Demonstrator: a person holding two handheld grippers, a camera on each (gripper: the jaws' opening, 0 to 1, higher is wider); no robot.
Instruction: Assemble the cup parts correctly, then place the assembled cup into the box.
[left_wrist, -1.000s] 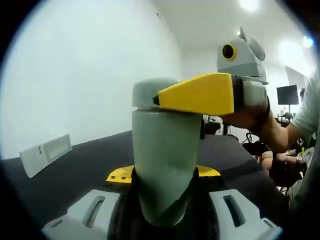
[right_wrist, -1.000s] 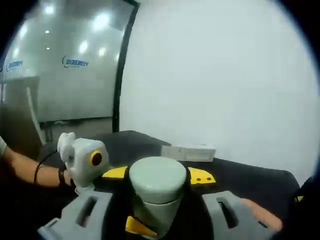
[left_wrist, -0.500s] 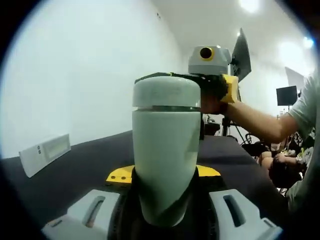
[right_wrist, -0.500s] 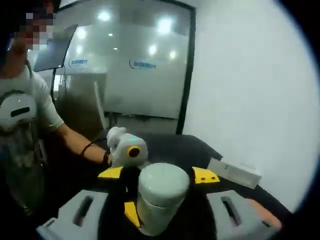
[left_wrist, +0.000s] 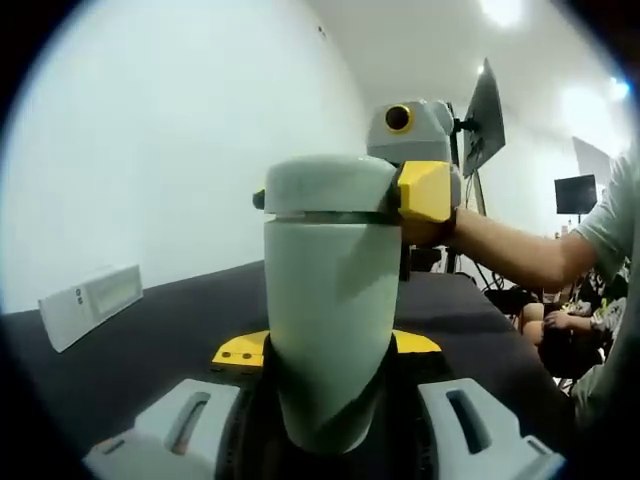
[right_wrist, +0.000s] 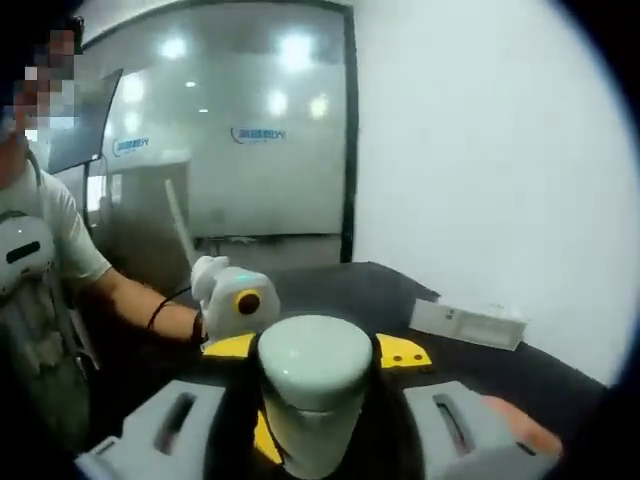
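Your left gripper (left_wrist: 325, 385) is clamped on the cup (left_wrist: 328, 300); your right gripper (right_wrist: 318, 385) grips its lid (right_wrist: 315, 360) from above.

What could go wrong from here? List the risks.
1. The left hand-held gripper grips the cup body low, while the right hand-held gripper clamps the lid; turning force could twist the body loose.
2. A seam shows under the lid, so it may seat crooked.
3. The cup is held above the dark table; a slip would drop it.
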